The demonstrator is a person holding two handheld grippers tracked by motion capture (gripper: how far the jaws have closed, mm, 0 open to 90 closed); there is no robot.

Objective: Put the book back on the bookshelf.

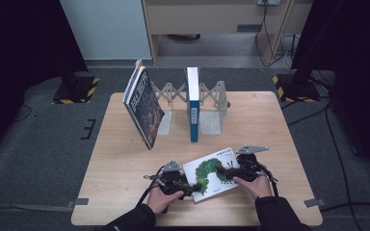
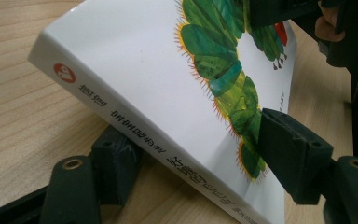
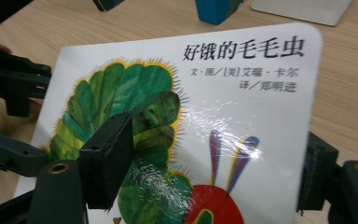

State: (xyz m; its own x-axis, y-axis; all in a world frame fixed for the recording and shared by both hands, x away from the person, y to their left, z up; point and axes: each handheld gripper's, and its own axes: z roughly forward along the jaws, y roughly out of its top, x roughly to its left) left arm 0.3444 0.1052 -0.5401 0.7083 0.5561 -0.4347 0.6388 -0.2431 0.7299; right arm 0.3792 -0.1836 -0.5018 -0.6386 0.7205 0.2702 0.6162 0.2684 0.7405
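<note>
- White glossy picture book with a green caterpillar on the cover [image 1: 213, 172], near the front edge of the light wooden desk [image 1: 125, 163], lifted off it at the spine side.
- Left gripper [image 1: 182, 186] clamped on the book's lower-left part: one jaw on the cover, the other under the spine edge, as the left gripper view shows.
- Right gripper [image 1: 229, 173] clamped on the opposite side, one jaw on the caterpillar art, the other under the far edge.
- Behind: dark-covered book [image 1: 143, 107] leaning at the left of a grey accordion book rack [image 1: 211, 103], blue-spined book [image 1: 192, 103] upright in the middle.
- Possible trouble: slick cover, shallow bites near the edges, so could slip out if the two hands pull apart or twist unevenly. Could also knock the leaning book when heading for the rack.
- Left gripper view gives the spine lettering and the gap under the book; right gripper view gives the cover title; high view gives the rack layout.
</note>
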